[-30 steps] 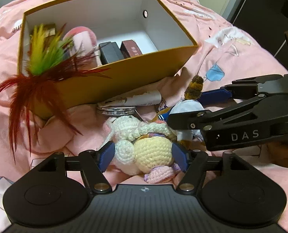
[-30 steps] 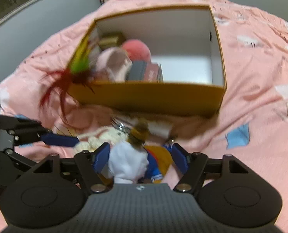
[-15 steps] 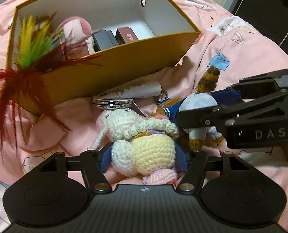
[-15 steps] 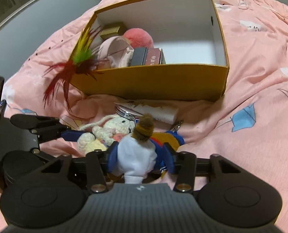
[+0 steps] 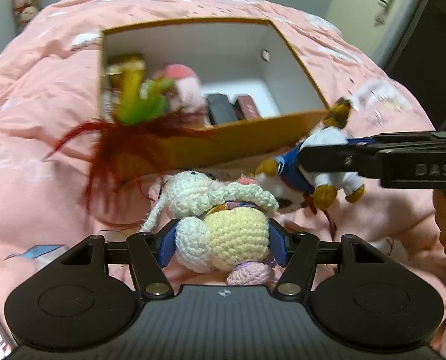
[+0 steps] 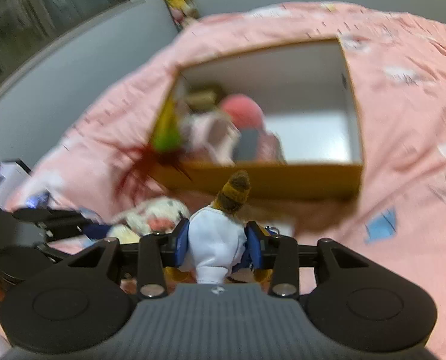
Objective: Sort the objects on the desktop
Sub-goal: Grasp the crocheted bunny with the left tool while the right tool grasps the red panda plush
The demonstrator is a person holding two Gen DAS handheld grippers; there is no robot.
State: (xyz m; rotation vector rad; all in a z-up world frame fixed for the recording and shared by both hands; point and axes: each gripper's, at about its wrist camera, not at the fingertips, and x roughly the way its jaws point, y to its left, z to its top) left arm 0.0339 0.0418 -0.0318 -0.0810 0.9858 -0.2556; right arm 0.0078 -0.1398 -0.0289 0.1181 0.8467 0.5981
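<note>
Left gripper (image 5: 223,244) clamps the crocheted bunny (image 5: 223,228), low over the pink bedspread (image 5: 42,96). Right gripper (image 6: 218,244) is closing, pads pressing the sailor-suit doll (image 6: 215,240). Beyond, the open mustard box (image 5: 247,141) holds feathers (image 5: 138,111) and small cases (image 5: 221,112).

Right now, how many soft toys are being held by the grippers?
2. The crochet bunny is gripped by the left gripper; the sailor-suit plush sits between the closing right gripper pads. More may hide in the box.
</note>
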